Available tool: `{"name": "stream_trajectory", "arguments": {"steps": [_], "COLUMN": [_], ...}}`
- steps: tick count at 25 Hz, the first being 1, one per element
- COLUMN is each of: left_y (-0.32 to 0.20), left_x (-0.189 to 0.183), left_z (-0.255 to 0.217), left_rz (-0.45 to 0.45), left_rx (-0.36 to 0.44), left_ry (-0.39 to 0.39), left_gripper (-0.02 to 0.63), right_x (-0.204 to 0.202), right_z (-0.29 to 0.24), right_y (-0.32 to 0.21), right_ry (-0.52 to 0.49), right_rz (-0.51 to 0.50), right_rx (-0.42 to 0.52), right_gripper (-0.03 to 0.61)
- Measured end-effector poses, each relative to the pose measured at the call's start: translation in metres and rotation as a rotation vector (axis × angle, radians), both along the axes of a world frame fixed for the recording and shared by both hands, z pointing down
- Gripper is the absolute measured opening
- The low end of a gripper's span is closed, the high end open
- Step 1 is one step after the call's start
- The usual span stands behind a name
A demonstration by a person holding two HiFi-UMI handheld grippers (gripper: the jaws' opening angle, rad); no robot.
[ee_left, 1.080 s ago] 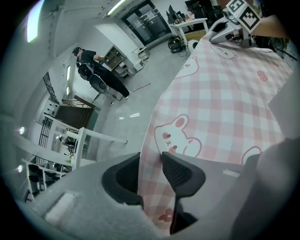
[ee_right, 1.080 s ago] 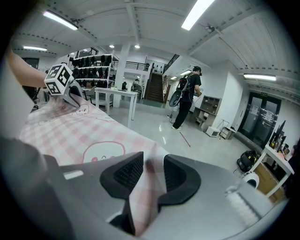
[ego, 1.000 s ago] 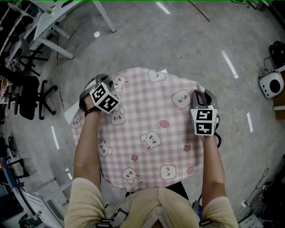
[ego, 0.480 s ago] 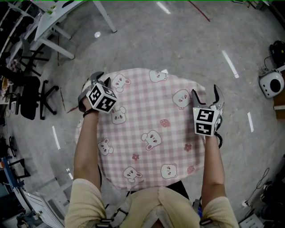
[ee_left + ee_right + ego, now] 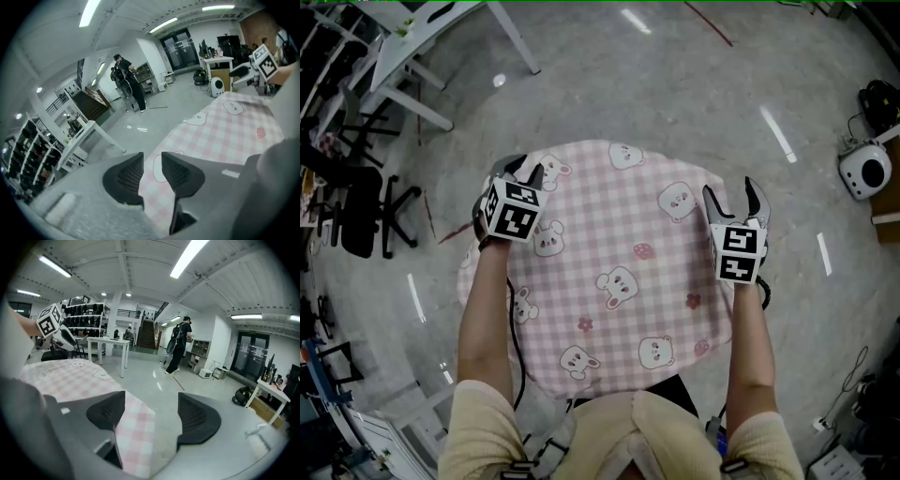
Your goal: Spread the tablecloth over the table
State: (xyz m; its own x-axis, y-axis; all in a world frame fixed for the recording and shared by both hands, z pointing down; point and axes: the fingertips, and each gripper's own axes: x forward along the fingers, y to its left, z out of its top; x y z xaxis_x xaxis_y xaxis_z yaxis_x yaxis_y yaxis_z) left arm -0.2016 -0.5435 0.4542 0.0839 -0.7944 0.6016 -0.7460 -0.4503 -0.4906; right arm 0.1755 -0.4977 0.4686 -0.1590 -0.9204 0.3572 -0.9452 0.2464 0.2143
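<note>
Pink checked tablecloth (image 5: 614,272) with bunny print lies spread over table, hiding tabletop. Left gripper (image 5: 525,170) hovers above cloth's far left corner, jaws slightly apart, nothing pinched between them. Right gripper (image 5: 731,193) hangs over cloth's right edge, jaws just opened wide, fabric lying below them and free of pads. Grey polished floor (image 5: 675,84) all around.

Glossy grey floor (image 5: 675,84) (white desk (image 5: 398,52) beyond)

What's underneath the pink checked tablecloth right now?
The tablecloth hangs over the edges, so the table beneath is covered; its top and legs cannot be seen. Only grey floor shows around it.
</note>
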Motion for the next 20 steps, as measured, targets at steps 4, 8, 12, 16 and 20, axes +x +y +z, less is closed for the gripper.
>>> {"name": "stream_trajectory", "arguments": {"steps": [4, 8, 12, 16, 20], "left_y": [0.012, 0.026, 0.048, 0.074, 0.105], "left_x": [0.005, 0.012, 0.009, -0.008, -0.027], "left_z": [0.001, -0.004, -0.009, -0.020, -0.029], "left_rz": [0.003, -0.009, -0.048, -0.083, -0.125], "left_rx": [-0.018, -0.028, -0.039, -0.004, 0.019], "left_ry": [0.077, 0.168, 0.260, 0.332, 0.421], "left_gripper": [0.124, 0.121, 0.121, 0.078, 0.061], "right_x": [0.001, -0.006, -0.014, -0.024, -0.032], "right_z": [-0.002, -0.009, -0.016, -0.023, -0.031], "right_y": [0.004, 0.009, 0.019, 0.038, 0.062], "right_ry": [-0.010, -0.014, -0.034, -0.058, -0.064], "right_rz": [0.008, -0.003, -0.021, -0.031, -0.041], "right_rx": [0.006, 0.016, 0.021, 0.017, 0.020], "right_gripper": [0.347, 0.336, 0.322, 0.273, 0.227]}}
